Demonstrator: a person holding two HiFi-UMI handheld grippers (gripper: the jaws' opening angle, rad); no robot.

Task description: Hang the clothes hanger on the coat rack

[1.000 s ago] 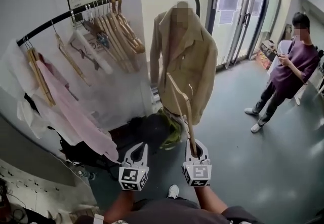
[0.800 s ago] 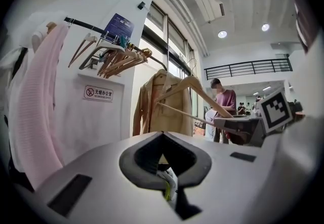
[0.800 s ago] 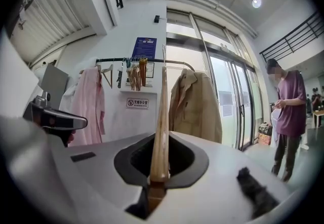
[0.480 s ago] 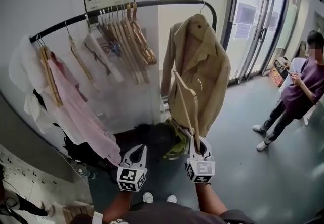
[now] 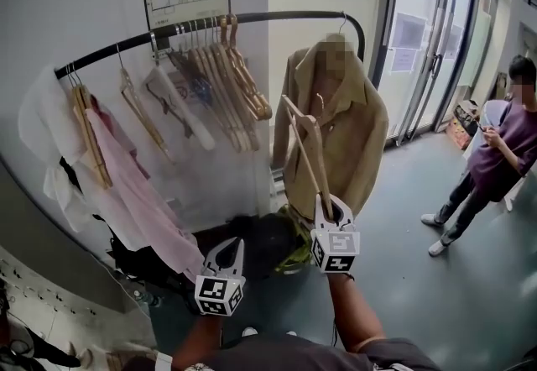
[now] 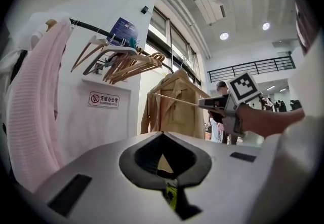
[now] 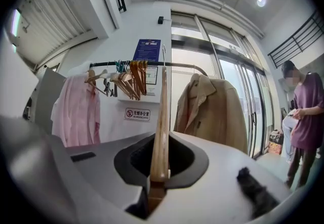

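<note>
— Which step are we on?
— Approach. Our right gripper (image 5: 332, 208) is clamped on the hanger (image 7: 161, 126), held below the rail (image 5: 252, 18). The left gripper (image 5: 226, 248) is closed and empty.
— Next?
— We lift it over the rail and hook it on.

Wooden hanger (image 7: 161, 126) upright, not yet on rack (image 5: 289, 15)

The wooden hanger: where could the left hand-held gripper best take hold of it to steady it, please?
Probably its slanted arm, midway up the wooden hanger, approached from the left. The right hand-held gripper pinches the low end, the hook must stay free for the rail, and the empty left hand-held gripper sits on that side.
</note>
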